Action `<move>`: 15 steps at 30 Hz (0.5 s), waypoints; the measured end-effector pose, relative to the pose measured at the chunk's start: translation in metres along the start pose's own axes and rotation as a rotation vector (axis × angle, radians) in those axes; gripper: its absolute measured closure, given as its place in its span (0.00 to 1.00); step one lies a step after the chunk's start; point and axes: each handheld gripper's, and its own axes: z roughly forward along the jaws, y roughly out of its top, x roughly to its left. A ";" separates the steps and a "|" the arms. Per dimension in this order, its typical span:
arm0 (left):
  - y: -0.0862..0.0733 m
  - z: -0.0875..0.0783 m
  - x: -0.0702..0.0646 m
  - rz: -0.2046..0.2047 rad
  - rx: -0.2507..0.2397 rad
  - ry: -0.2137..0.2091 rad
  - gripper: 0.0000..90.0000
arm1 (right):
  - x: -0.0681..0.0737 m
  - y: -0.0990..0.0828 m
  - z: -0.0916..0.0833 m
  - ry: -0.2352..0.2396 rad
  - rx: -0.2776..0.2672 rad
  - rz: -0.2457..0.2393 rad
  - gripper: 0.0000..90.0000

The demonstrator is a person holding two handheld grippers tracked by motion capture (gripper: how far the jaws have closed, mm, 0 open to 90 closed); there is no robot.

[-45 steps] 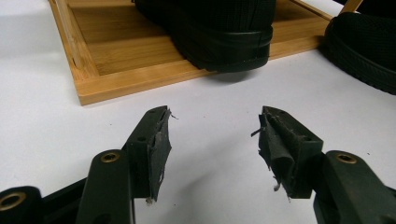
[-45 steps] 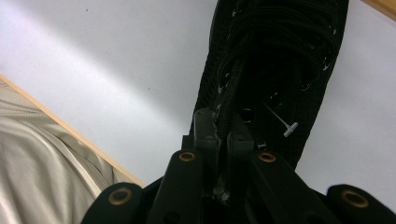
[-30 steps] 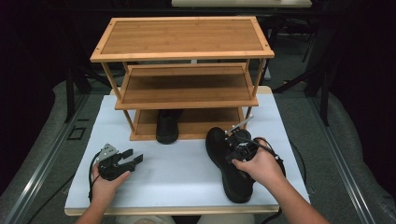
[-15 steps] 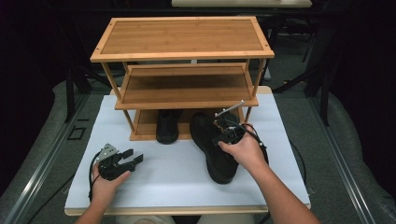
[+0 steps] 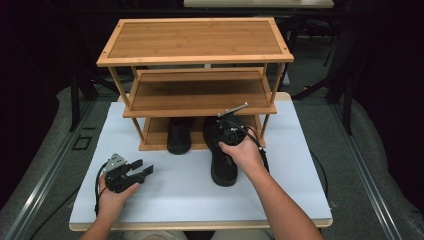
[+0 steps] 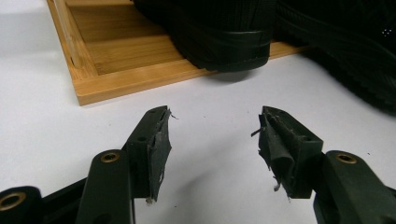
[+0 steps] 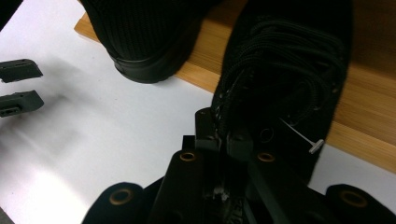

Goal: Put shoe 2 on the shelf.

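Note:
A black lace-up shoe [image 5: 223, 162] lies with its toe on the bottom shelf of a bamboo shoe rack [image 5: 195, 52] and its heel out on the white table. My right gripper [image 5: 230, 135] is shut on the shoe's [image 7: 280, 70] collar edge; in the right gripper view the right gripper [image 7: 219, 136] pinches the fabric beside the laces. A second black shoe [image 5: 178, 137] stands on the bottom shelf to the left, with its heel [image 6: 224, 44] just ahead of my left gripper [image 6: 215, 123]. The left gripper [image 5: 144, 168] rests open on the table with nothing between its fingers.
The rack's top [image 5: 195, 37] and middle shelf [image 5: 197, 95] are bare wood. The rack's front posts [image 5: 136, 127] frame the bottom shelf [image 6: 121, 56]. The white table top [image 5: 165, 200] stretches in front, and dark floor surrounds the table.
My right hand has carried the shoe forward and leftward from the table's right front, so its toe now lies on the bottom shelf beside the other shoe. The left hand has stayed still.

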 end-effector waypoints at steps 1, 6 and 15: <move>0.000 0.000 0.000 -0.001 0.000 -0.001 0.48 | 0.003 0.001 0.005 0.005 0.005 -0.002 0.95; 0.000 -0.001 0.000 0.000 0.001 -0.002 0.48 | 0.011 0.000 0.002 0.012 -0.023 -0.042 0.83; 0.000 0.000 -0.001 -0.003 0.002 0.000 0.48 | 0.009 -0.025 -0.035 0.024 -0.184 -0.121 0.66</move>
